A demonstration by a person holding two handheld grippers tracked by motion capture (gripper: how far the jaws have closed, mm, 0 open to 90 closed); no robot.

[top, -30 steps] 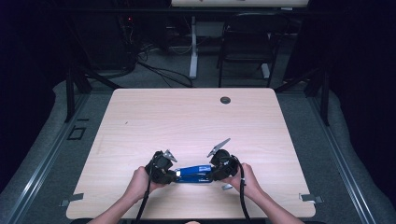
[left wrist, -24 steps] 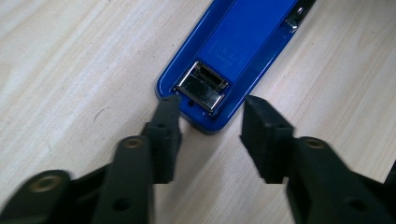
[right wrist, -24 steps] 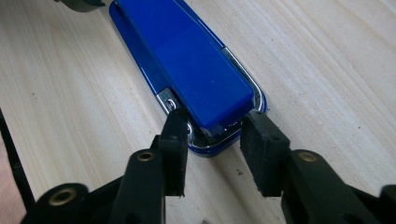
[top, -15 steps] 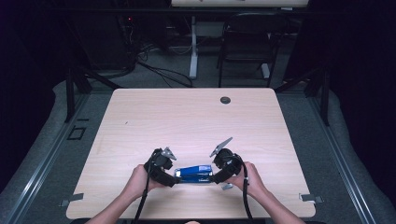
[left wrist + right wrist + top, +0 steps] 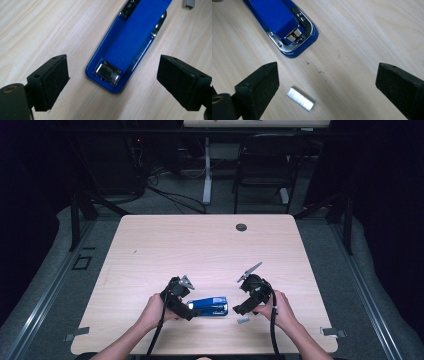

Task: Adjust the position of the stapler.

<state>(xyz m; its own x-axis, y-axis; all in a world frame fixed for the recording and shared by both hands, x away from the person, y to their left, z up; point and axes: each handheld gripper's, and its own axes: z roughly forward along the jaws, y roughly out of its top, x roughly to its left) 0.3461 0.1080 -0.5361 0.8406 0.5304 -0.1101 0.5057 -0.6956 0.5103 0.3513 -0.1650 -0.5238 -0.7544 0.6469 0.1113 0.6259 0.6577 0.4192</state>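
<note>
A blue stapler [image 5: 209, 306] lies flat near the desk's [image 5: 200, 245] near edge. The left gripper [image 5: 112, 82], jaws wide, holds nothing at the stapler's rear end. The right gripper [image 5: 327, 92], also wide and empty, flanks a staple strip [image 5: 300, 98] just beside the stapler's front.

Blue stapler [image 5: 130, 47], silver staple strip [image 5: 300, 98], pale wood-grain table [image 5: 200, 245], black jaws.
</note>
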